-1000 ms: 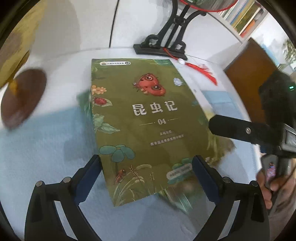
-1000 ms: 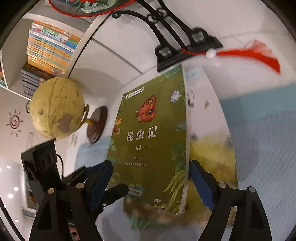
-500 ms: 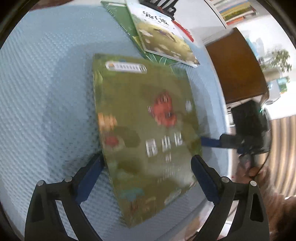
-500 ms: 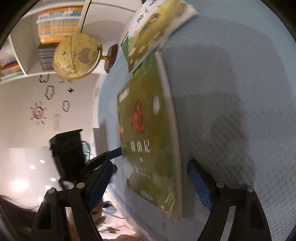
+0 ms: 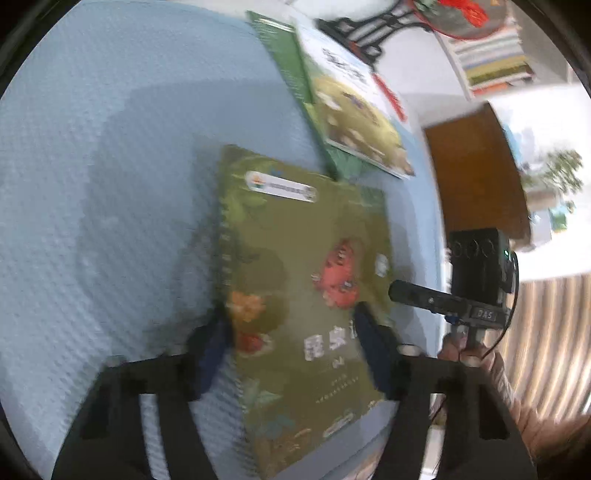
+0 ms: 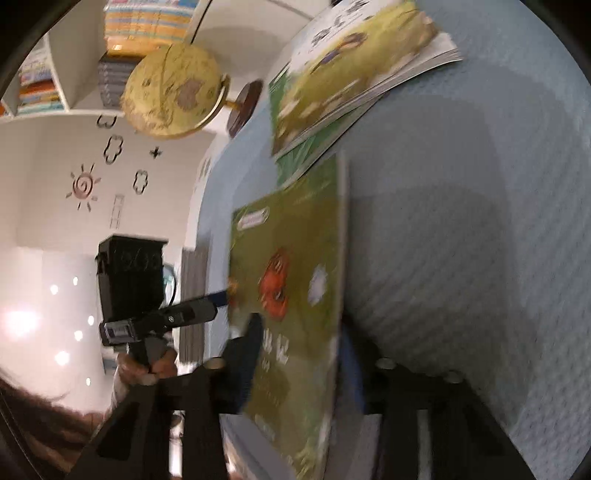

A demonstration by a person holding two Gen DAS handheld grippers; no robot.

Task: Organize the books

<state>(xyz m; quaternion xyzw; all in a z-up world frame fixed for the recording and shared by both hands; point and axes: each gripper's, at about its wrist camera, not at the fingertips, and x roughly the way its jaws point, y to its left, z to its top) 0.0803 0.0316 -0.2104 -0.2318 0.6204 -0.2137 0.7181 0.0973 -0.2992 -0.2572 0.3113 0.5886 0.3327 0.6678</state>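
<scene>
An olive-green book (image 5: 295, 258) with a red butterfly on its cover stands tilted up off the blue mat (image 5: 92, 184). My left gripper (image 5: 293, 349) has one finger behind the book's left edge and one on the cover; its jaws are closing with the book between them. In the right wrist view the same book (image 6: 295, 258) shows nearly edge-on. My right gripper (image 6: 299, 354) straddles its lower part, jaws closing, pads on both faces. Each gripper shows in the other's view: the right gripper (image 5: 397, 288), the left gripper (image 6: 218, 297).
Two more books lie overlapped at the mat's far end, a yellow-green one (image 5: 354, 110) on a dark green one (image 5: 288, 66). Beyond stand a globe (image 6: 173, 70), a black ornament stand (image 5: 369, 26), a brown cabinet (image 5: 476, 173) and shelves of books (image 5: 491, 62).
Both grippers have pushed further along the green book and their jaws have narrowed from wide open onto it. The book has come nearer and stands steeper.
</scene>
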